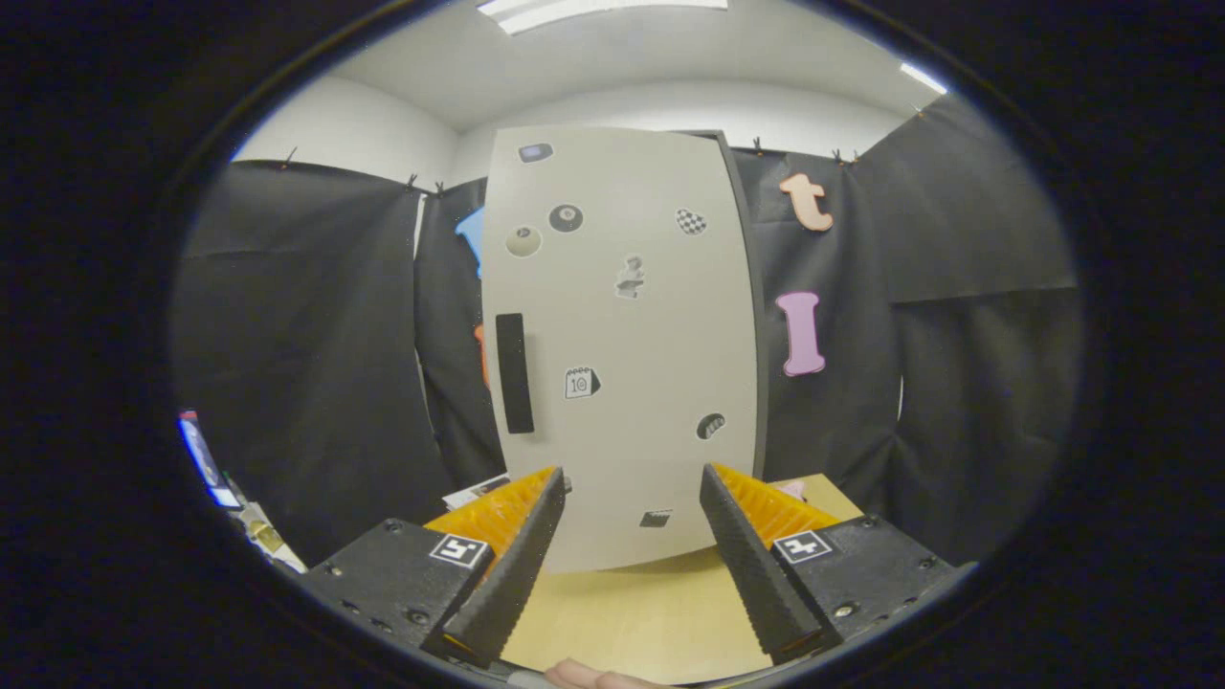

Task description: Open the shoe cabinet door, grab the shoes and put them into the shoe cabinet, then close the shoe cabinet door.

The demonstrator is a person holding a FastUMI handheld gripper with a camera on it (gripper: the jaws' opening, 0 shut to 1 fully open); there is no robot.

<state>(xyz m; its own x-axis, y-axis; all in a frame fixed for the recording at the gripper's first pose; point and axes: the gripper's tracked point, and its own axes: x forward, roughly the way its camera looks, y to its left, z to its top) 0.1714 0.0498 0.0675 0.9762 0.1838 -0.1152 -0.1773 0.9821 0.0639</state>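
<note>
Two fingers of the gripper (632, 565) stand well apart with nothing between them but bare tabletop; jaws wide open, holding nothing. A fingertip of the person's hand (598, 677) shows just beneath the fingers.

Nearest surface: light wooden table (632, 622), running forward under the fingers to the foot of the cabinet.

Just ahead of the fingers: shoe cabinet door (622, 344), pale grey, flat panel, shut as far as I can judge, dotted with small stickers (630, 277). Cabinet stands on the table, upright, facing the gripper. Dark cabinet edge (751, 316) shows along the door's right side.

Handle (514, 373): black vertical bar or recess near the door's left edge, about mid-height. Cannot tell whether it stands proud or is sunk in.

Handling judgement: door looks like a thin rigid board, light, smooth-faced and slippery; fingers would slide off the flat face. The handle is the sensible hold: one finger behind or into it, pull toward the gripper. With the handle on the left, hinges are likely on the right, so the door should swing out over the table.

Around: small flat cards or papers (476, 491) lie on the table beside the left finger, near the door's lower left corner; they may lie in the door's swing path. A pink object (790, 490) peeks out beyond the right finger; cannot identify it as a shoe.

Beyond: black cloth wall (306, 364) of the booth, white ceiling above.
</note>
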